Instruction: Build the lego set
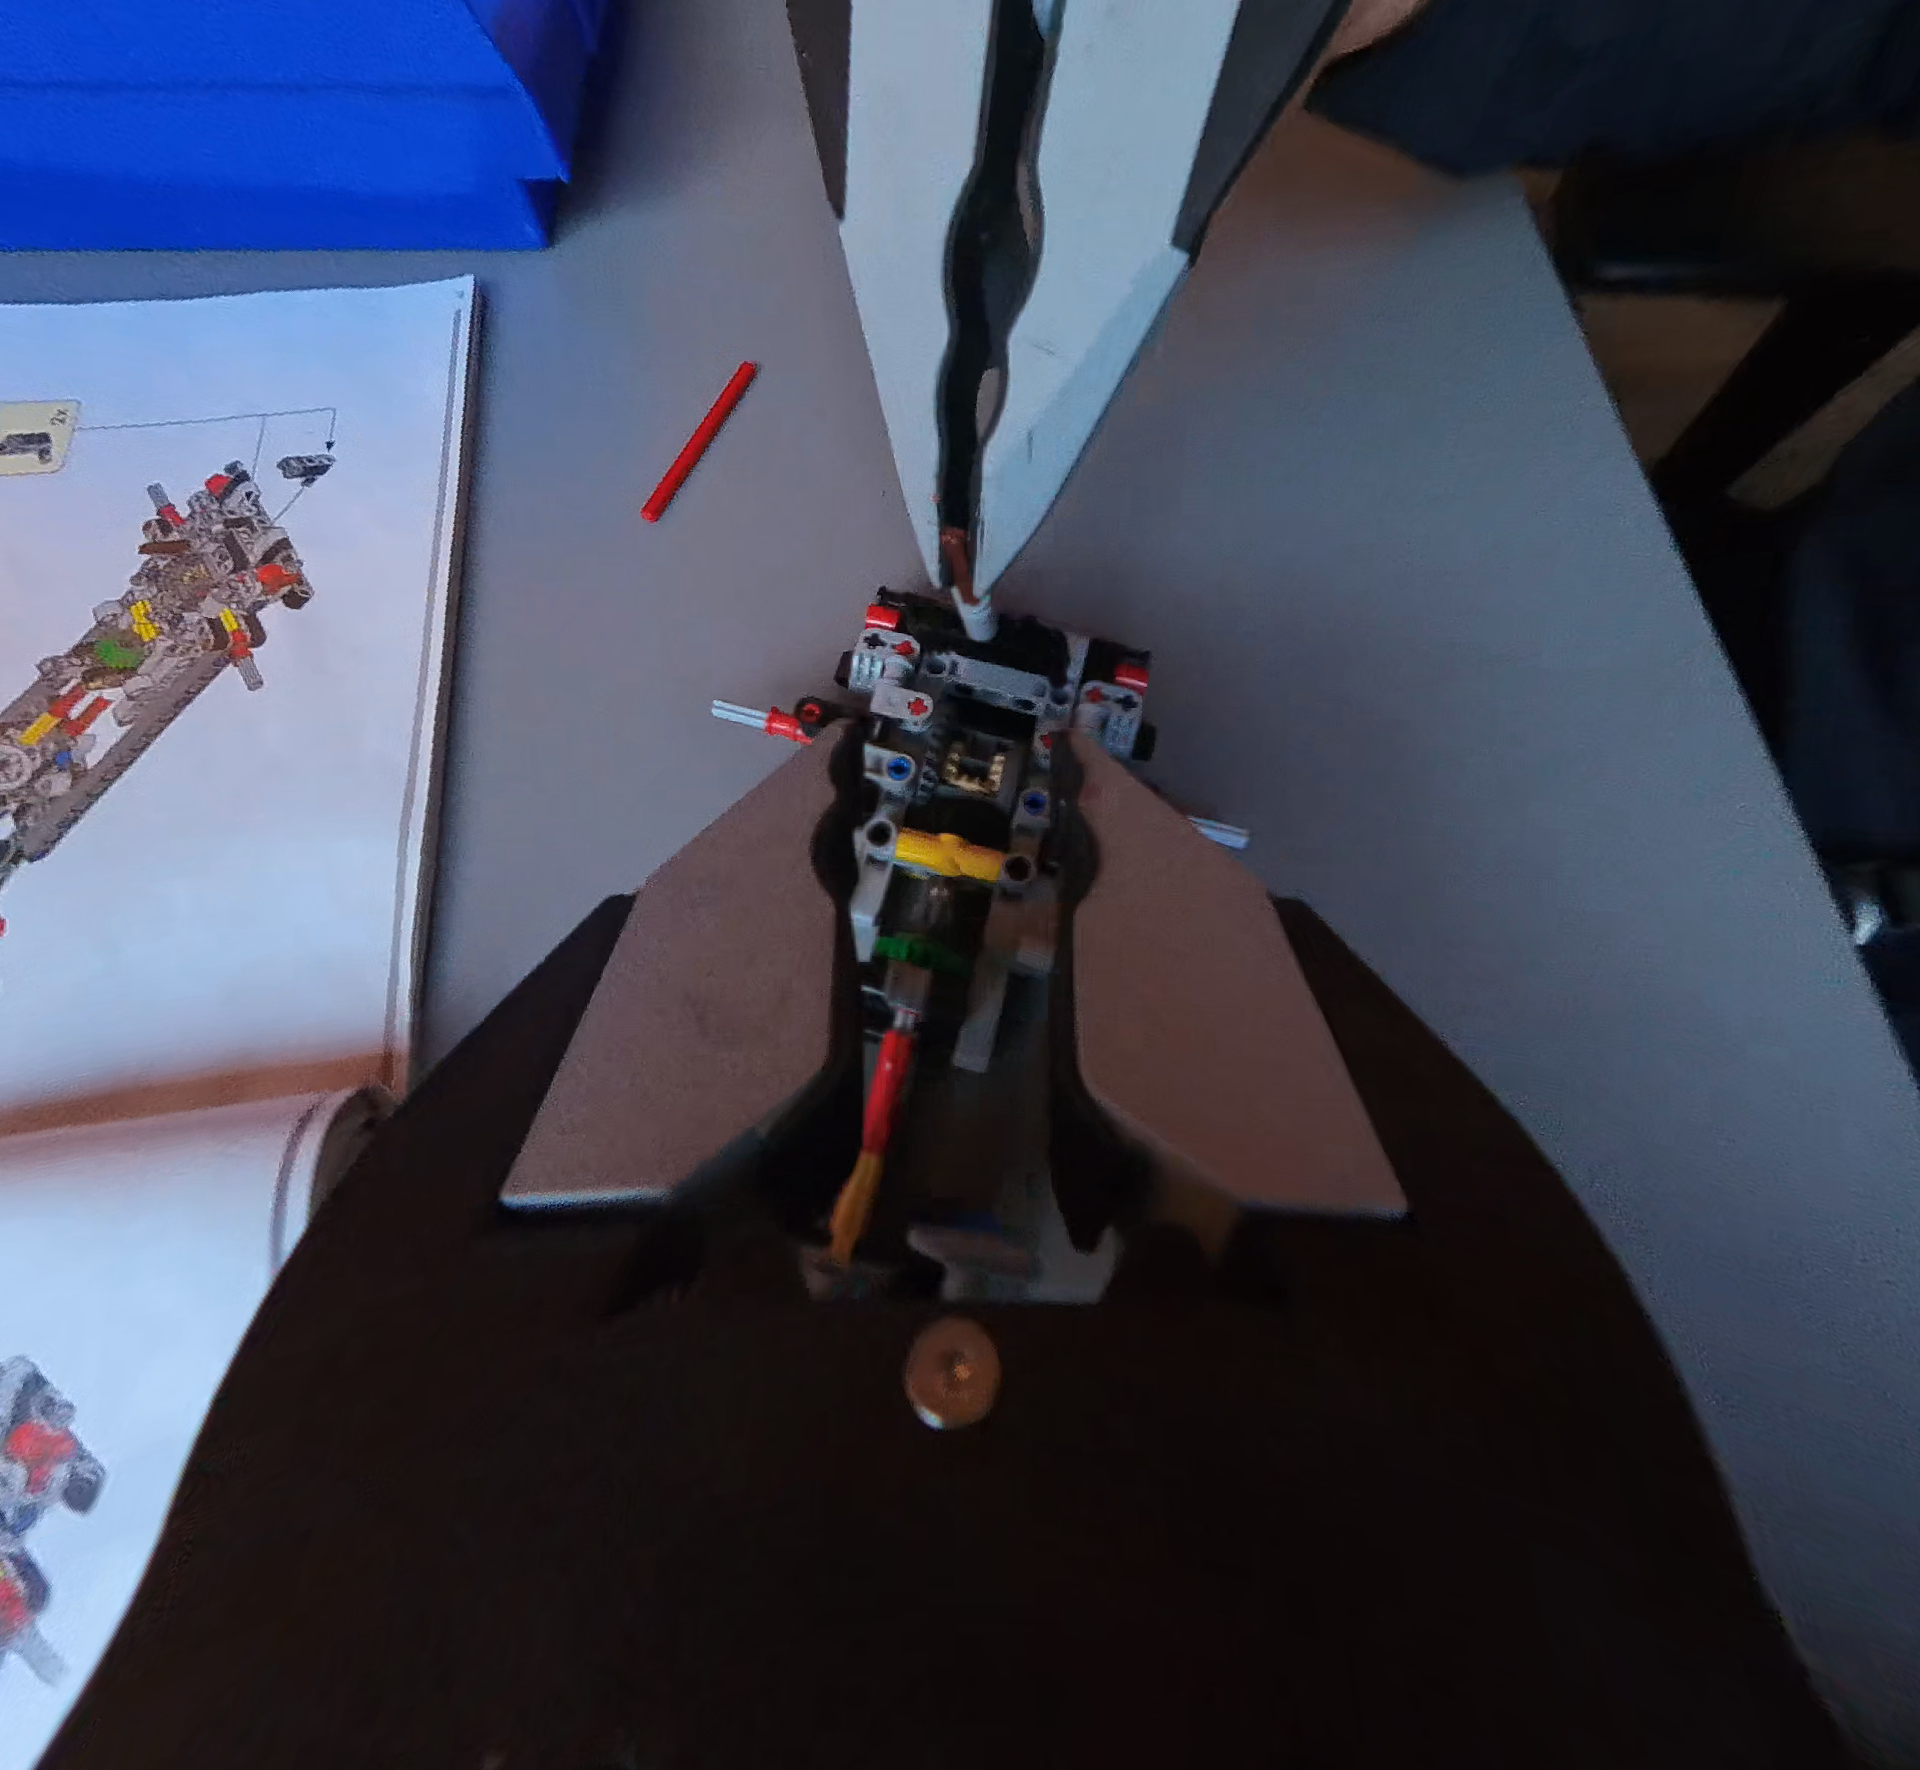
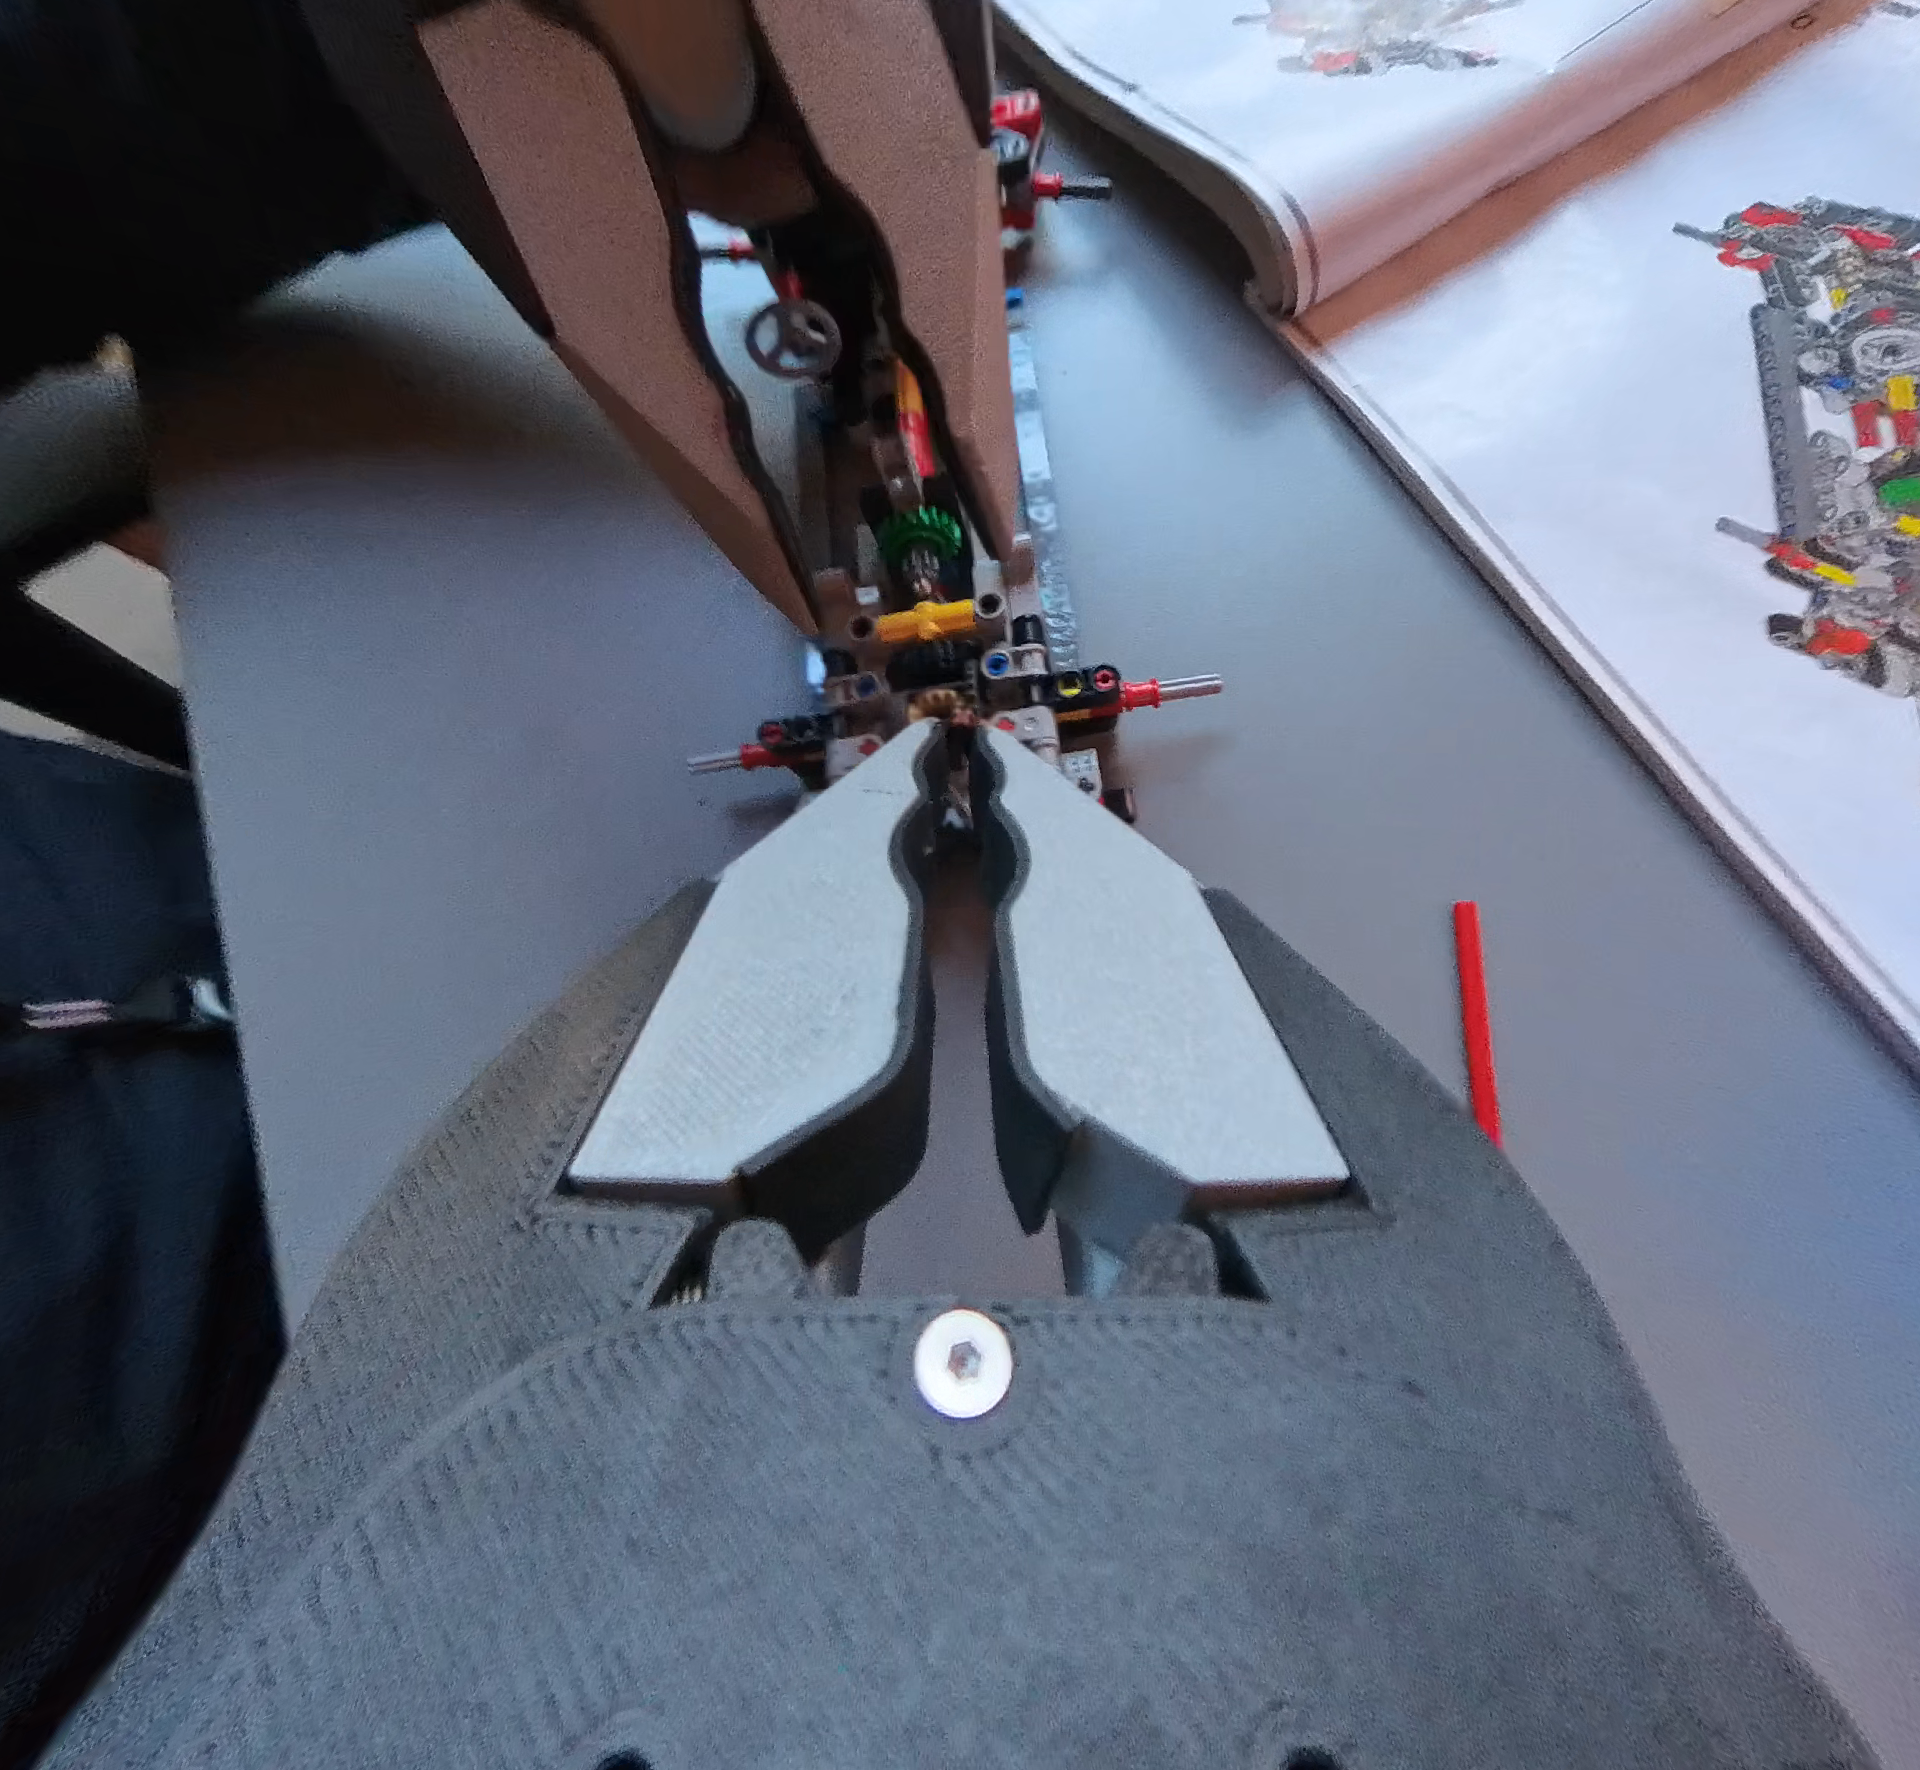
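The left gripper point(image 1: 956, 764) straddles the long toy-brick frame point(image 1: 961, 847) on the grey table point(image 1: 1351, 681), its brown fingers point(image 1: 727, 941) apart, one along each side. The right gripper point(image 2: 951, 744) is pinched shut on a thin brown pin point(image 1: 961, 567) at the frame's end. A red rod point(image 1: 698, 442) lies near the open booklet point(image 1: 239, 681).

The right gripper point(image 2: 954, 744), with pale grey fingers, is pinched on a thin brown pin at the end of a long multicoloured brick chassis point(image 2: 940, 624) on a grey table point(image 2: 1299, 889). The brown-fingered left gripper point(image 2: 914, 619) straddles the chassis; a loose red rod point(image 2: 1475, 1019) lies beside an open instruction booklet point(image 2: 1538, 494).
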